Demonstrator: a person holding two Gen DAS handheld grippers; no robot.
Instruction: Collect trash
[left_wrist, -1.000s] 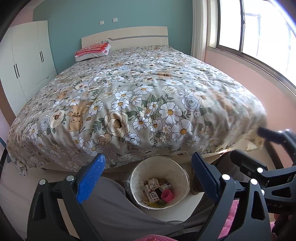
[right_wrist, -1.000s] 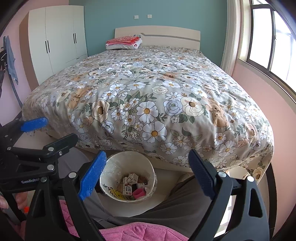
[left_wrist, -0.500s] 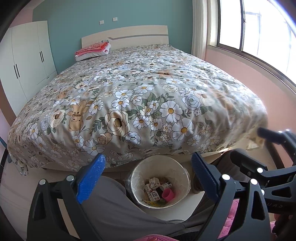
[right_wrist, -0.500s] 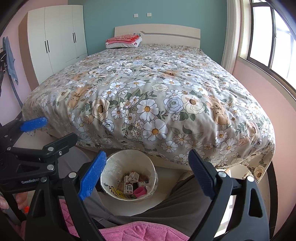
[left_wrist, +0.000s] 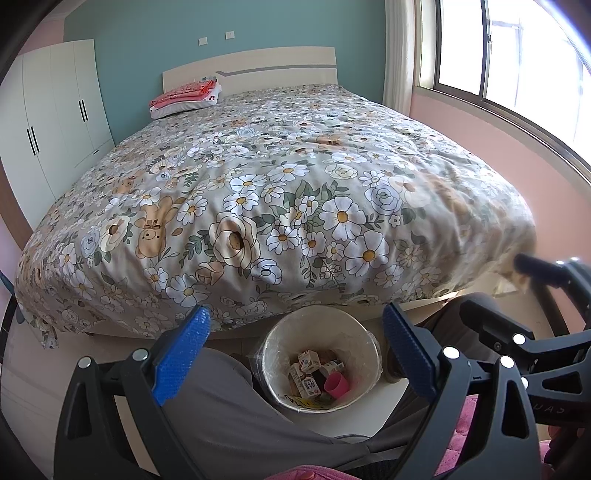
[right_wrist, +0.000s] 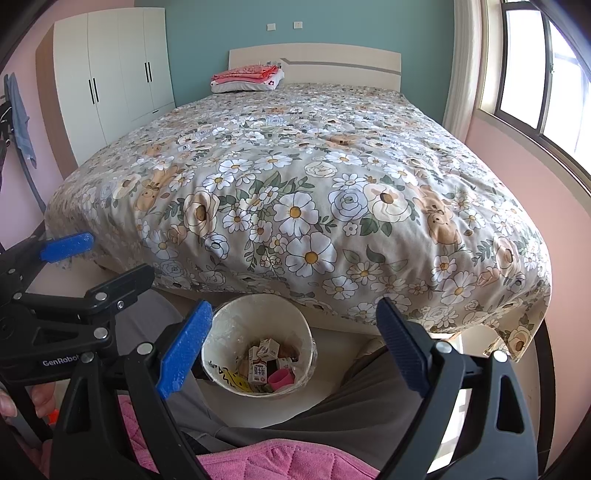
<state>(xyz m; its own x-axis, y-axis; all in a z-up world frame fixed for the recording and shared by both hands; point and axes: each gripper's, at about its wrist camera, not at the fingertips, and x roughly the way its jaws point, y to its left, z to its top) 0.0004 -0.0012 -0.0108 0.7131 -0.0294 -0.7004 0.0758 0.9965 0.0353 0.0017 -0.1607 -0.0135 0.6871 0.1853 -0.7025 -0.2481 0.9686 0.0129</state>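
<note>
A round white trash bin (left_wrist: 280, 332) (right_wrist: 221, 325) stands on the floor at the foot of the bed, between the person's knees. It holds several small cartons (left_wrist: 308, 360) (right_wrist: 258, 369) and a pink cup (left_wrist: 336, 386) (right_wrist: 280, 379). My left gripper (left_wrist: 295, 350) is open and empty, held above the bin. My right gripper (right_wrist: 291, 347) is open and empty too, also above the bin. The left gripper shows at the left edge of the right wrist view (right_wrist: 99, 254), and the right gripper at the right edge of the left wrist view (left_wrist: 491, 295).
A large bed with a floral quilt (left_wrist: 277, 192) (right_wrist: 314, 184) fills the room ahead, with a folded pink stack (left_wrist: 184, 98) by the headboard. White wardrobes (right_wrist: 110, 74) stand left, a window (left_wrist: 517, 55) and pink wall right. The person's grey-trousered legs (left_wrist: 221, 413) flank the bin.
Both views have tilted very slightly; the bed sits a little higher in frame. The grippers stay open and the bin's contents have not changed.
</note>
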